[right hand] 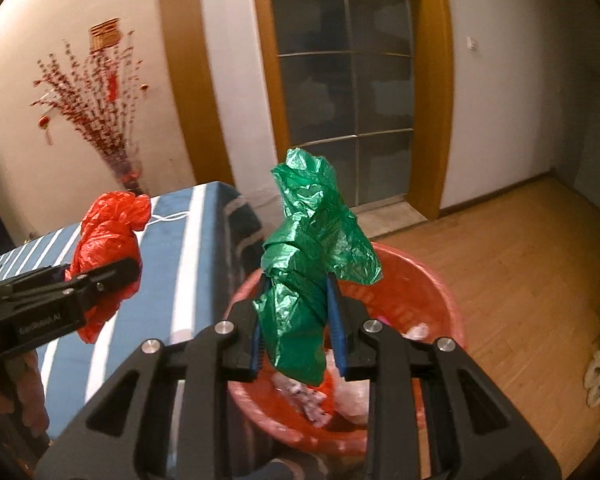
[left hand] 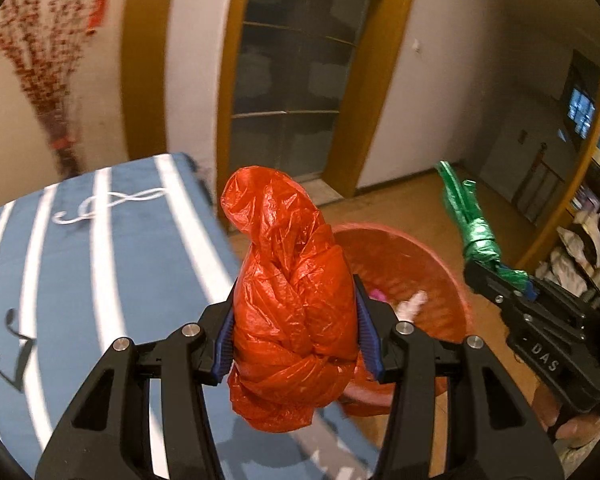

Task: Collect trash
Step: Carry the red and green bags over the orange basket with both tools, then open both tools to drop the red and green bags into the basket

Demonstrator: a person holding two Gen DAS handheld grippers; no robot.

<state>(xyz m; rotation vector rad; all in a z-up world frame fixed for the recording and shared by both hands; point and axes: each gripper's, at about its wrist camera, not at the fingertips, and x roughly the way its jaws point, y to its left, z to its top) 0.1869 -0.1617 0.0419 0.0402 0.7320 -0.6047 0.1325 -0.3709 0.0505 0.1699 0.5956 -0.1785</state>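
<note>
Left gripper [left hand: 296, 332], clamped on a knotted red plastic bag [left hand: 292, 300], hangs just beside the red bin [left hand: 456, 280]; striped blue bed [left hand: 80, 260] adjoins that bin. Right gripper [right hand: 298, 324], pinched on a twisted green plastic bag [right hand: 312, 264], hovers over the bin's near rim. Judged best practice: centre each wad above the bin's mouth before releasing, red first.

Orange-red bag [left hand: 296, 292], green bag [right hand: 308, 276], red bin [right hand: 440, 300], blue white-striped cloth [left hand: 100, 280].
</note>
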